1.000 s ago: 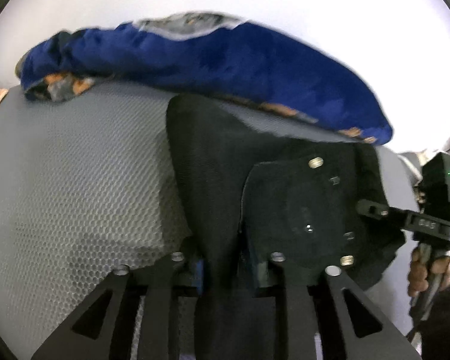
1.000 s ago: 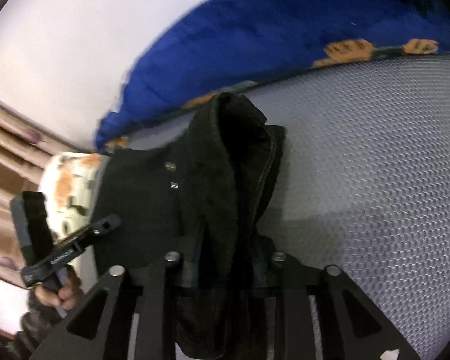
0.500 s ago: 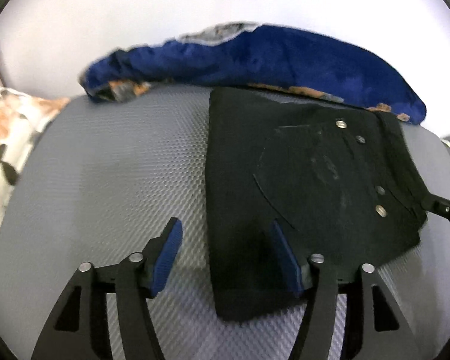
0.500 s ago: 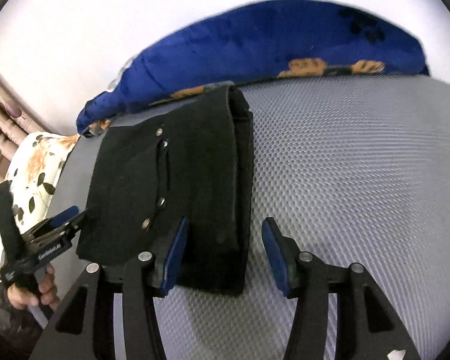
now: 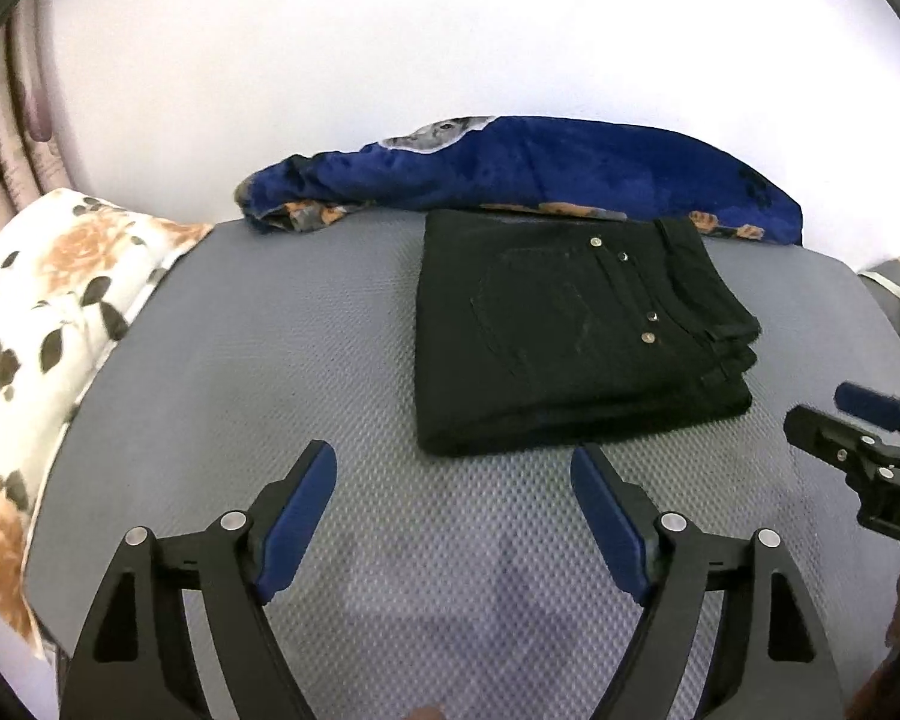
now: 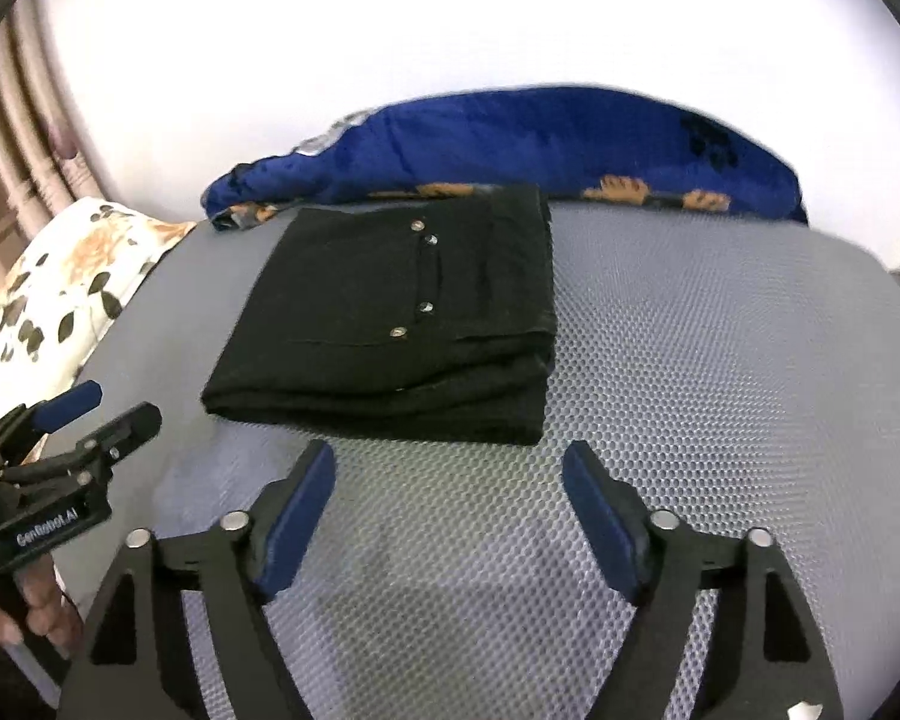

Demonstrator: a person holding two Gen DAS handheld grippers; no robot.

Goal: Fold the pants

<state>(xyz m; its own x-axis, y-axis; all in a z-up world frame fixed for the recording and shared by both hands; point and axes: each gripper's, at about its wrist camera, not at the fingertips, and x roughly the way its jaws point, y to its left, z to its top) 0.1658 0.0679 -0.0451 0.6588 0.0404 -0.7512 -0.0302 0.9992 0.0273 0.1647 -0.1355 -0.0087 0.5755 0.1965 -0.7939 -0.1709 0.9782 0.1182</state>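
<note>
The black pants lie folded into a flat rectangle on the grey mesh surface, pocket and metal rivets facing up. They also show in the right wrist view. My left gripper is open and empty, a short way in front of the near edge of the pants. My right gripper is open and empty, also just short of the near edge. Each gripper shows at the edge of the other's view: the right one and the left one, both apart from the pants.
A blue blanket with orange prints lies bunched along the far edge, touching the pants' far side. A floral pillow sits at the left. A white wall rises behind. Curtains hang at the far left.
Both grippers were shut on the pants a second ago, then opened and let go. Both have pulled back toward me, and the pants now lie flat and folded.
</note>
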